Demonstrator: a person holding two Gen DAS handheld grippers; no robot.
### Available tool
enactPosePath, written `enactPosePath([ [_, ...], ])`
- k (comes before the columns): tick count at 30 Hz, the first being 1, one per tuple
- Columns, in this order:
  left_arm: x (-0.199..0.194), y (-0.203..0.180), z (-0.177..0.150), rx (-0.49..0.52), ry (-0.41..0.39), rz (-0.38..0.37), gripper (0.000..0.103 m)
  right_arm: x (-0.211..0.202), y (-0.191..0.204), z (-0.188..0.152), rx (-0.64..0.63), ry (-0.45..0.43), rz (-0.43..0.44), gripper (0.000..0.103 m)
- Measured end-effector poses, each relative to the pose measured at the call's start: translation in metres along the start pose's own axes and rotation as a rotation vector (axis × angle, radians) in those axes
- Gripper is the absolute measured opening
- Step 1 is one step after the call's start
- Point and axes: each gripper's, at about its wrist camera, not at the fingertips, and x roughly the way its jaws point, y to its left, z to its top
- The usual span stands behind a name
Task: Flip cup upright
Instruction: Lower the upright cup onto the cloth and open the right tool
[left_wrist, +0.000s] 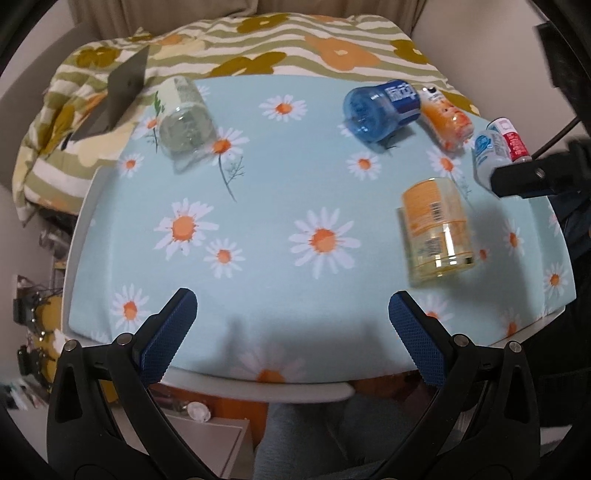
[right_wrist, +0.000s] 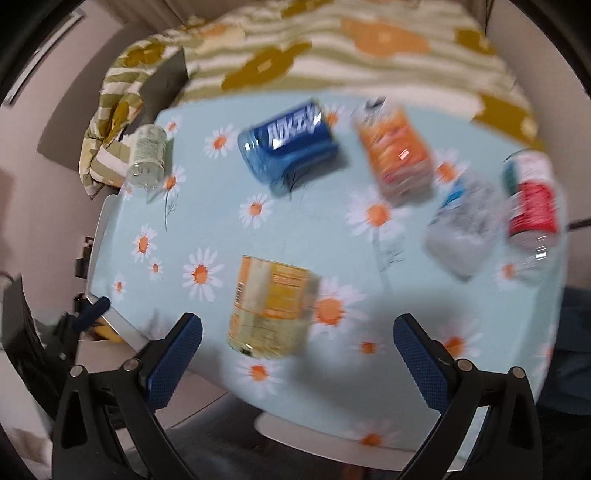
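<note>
Several plastic cups lie on their sides on the daisy tablecloth. The yellow-orange cup (left_wrist: 436, 229) is nearest, at the right of the left wrist view and just ahead of my right gripper (right_wrist: 297, 347) in the right wrist view (right_wrist: 271, 306). A blue cup (left_wrist: 380, 110) (right_wrist: 288, 144) and a green cup (left_wrist: 183, 118) (right_wrist: 147, 155) lie farther back. My left gripper (left_wrist: 291, 325) is open and empty over the table's near edge. My right gripper is open and empty; it also shows at the left wrist view's right edge (left_wrist: 517, 181).
An orange-label cup (left_wrist: 445, 118) (right_wrist: 399, 151), a pale blue cup (left_wrist: 487, 155) (right_wrist: 461, 229) and a red-label cup (left_wrist: 511, 140) (right_wrist: 532, 199) lie at the back right. A flowered striped blanket (left_wrist: 295, 48) lies behind the table (left_wrist: 85, 221). A dark card (left_wrist: 122, 96) leans at the back left.
</note>
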Motion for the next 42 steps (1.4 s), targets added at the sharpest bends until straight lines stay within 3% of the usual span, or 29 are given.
enactPosePath([
  [3, 0.01, 0.016, 0.001, -0.013, 0.014, -0.035, 0.103, 0.02, 0.0, 0.014, 0.051, 0.08, 0.017, 0.102],
  [6, 0.019, 0.029, 0.003, -0.02, 0.028, -0.064, 0.103, 0.037, 0.002, 0.024, 0.087, 0.134, 0.022, 0.09],
  [11, 0.029, 0.045, 0.007, -0.011, 0.04, -0.082, 0.103, 0.058, 0.005, 0.035, 0.137, 0.197, 0.034, 0.079],
  [16, 0.032, 0.055, 0.012, -0.021, 0.043, -0.099, 0.103, 0.073, 0.0, 0.039, 0.184, 0.228, 0.045, 0.07],
  [19, 0.034, 0.06, 0.015, -0.025, 0.045, -0.104, 0.103, 0.077, -0.005, 0.038, 0.21, 0.242, 0.069, 0.056],
  [28, 0.029, 0.062, 0.017, -0.025, 0.038, -0.107, 0.103, 0.073, -0.003, 0.035, 0.213, 0.21, 0.081, 0.054],
  [35, 0.008, 0.061, 0.023, -0.03, 0.004, -0.096, 0.103, 0.034, 0.003, 0.031, 0.192, 0.103, 0.098, 0.053],
  [38, -0.002, 0.062, 0.026, -0.035, -0.021, -0.084, 0.103, 0.002, 0.012, 0.023, 0.161, -0.045, 0.079, 0.053],
  [42, -0.008, 0.065, 0.027, -0.05, -0.038, -0.062, 0.103, -0.024, 0.023, -0.006, 0.167, -0.34, 0.065, 0.053],
])
